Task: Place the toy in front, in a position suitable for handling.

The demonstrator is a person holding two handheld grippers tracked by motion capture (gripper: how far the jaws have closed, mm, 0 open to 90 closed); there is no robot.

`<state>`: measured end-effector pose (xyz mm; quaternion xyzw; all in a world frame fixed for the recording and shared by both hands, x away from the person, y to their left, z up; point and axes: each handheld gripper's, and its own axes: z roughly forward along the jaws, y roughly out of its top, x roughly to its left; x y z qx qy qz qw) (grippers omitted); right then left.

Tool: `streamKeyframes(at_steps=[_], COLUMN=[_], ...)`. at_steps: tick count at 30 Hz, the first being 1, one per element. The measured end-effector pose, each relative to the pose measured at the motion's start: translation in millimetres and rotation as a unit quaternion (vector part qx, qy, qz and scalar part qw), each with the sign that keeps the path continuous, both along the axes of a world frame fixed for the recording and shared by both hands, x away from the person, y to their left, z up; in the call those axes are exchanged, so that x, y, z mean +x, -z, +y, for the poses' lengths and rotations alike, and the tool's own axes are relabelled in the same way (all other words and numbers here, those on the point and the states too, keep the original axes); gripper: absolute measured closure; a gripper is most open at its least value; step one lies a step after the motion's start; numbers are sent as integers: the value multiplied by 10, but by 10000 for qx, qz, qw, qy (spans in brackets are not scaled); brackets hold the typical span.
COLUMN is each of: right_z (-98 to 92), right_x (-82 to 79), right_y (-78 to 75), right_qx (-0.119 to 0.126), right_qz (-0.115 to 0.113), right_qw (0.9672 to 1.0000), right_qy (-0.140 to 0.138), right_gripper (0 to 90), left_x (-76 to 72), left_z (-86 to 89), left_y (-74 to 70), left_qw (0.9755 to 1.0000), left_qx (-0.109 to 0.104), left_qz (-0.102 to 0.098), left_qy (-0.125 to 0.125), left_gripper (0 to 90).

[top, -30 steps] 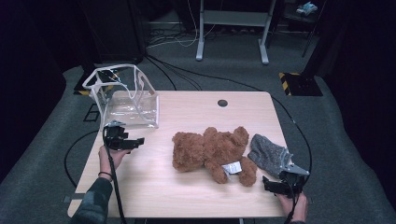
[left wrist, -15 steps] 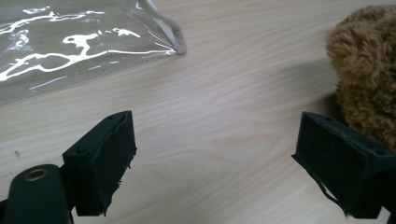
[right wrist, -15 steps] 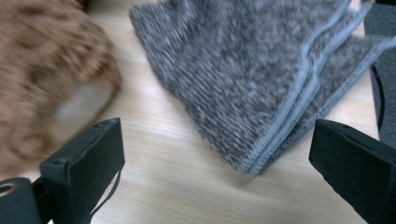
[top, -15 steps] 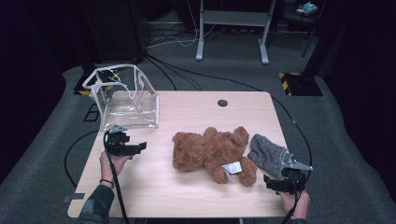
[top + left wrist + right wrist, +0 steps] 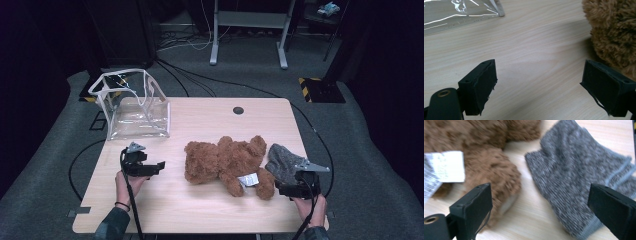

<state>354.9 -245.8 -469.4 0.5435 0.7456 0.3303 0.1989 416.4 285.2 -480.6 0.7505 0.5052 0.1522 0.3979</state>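
Observation:
A brown teddy bear (image 5: pixel 225 160) lies on its side in the middle of the wooden table (image 5: pixel 200 215), a white label (image 5: pixel 247 180) at its leg. A grey knitted cloth (image 5: pixel 282 160) lies just right of it. My left gripper (image 5: pixel 159 166) stands open left of the bear and points at it; in the left gripper view the bear's fur (image 5: pixel 614 30) lies just past the right jaw. My right gripper (image 5: pixel 277 190) is open near the front right edge. Its jaws have just been closing a little, with nothing pressed between them. Beyond them are the bear's leg (image 5: pixel 491 170) and the grey cloth (image 5: pixel 574 175).
A clear plastic bag (image 5: pixel 132 107) with white trim stands open at the table's back left corner. A dark round hole (image 5: pixel 238 110) sits near the back edge. Cables trail from both grippers over the front edge. Grey carpet surrounds the table.
My left gripper has slid right and nearer, closer to the bear. My right gripper has lifted a little off the table beside the grey cloth. The bear and the cloth have not moved.

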Motion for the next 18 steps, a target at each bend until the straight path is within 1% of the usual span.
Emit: streamKeyframes(at_steps=[3, 4, 5, 6, 7, 9, 10, 11, 12, 13, 14, 15, 16, 17, 18], right_z=[35, 50, 59, 72, 75, 80, 102, 102, 139, 139, 161, 196, 225, 296, 296], right_x=[5, 12, 15, 17, 23, 26, 37, 37, 57, 57, 65, 76, 98, 129, 129], right_y=[-44, -87, -107, -126, -142, -160, -192, -192, -234, -234, -250, -285, -312, -367, -367], right_qx=[44, 28, 33, 67, 74, 112, 133, 133, 102, 102, 129, 167, 149, 180, 180], right_qz=[-42, -65, -85, -62, -77, -77, -123, -123, -168, -168, -186, -221, -254, -313, -313], right_qw=[10000, 9999, 9999, 9999, 9999, 9998, 9996, 9996, 9993, 9993, 9993, 9991, 9987, 9982, 9982], right_qy=[-21, -92, -105, -110, -130, -161, -201, -201, -305, -305, -295, -333, -408, -481, -481], right_gripper=[54, 55, 55, 55, 55, 57, 61, 61, 64, 64, 69, 76, 76, 84, 84], left_x=[-29, -40, -65, -65, -89, -104, -130, -130, -142, -151, -159, -168, -179, -198, -198], left_z=[-25, -36, -71, -71, -106, -129, -176, -176, -203, -225, -255, -282, -313, -367, -367], left_y=[0, -1, 5, 5, 2, -1, -13, -13, -25, -26, -32, -36, -45, -56, -56], left_qw=[10000, 10000, 10000, 10000, 9999, 9998, 9996, 9996, 9994, 9993, 9991, 9988, 9984, 9979, 9979], left_qx=[-13, -32, -40, -40, -57, -77, -97, -97, -101, -141, -173, -189, -179, -213, -213], left_qz=[-6, -13, -38, -38, -16, -6, -57, -57, -83, -112, -90, -81, -86, -118, -118], left_qy=[35, 37, 64, 64, 141, 175, 240, 240, 327, 323, 381, 436, 526, 592, 592], left_gripper=[122, 121, 121, 121, 121, 119, 119, 119, 119, 119, 119, 119, 118, 115, 114])
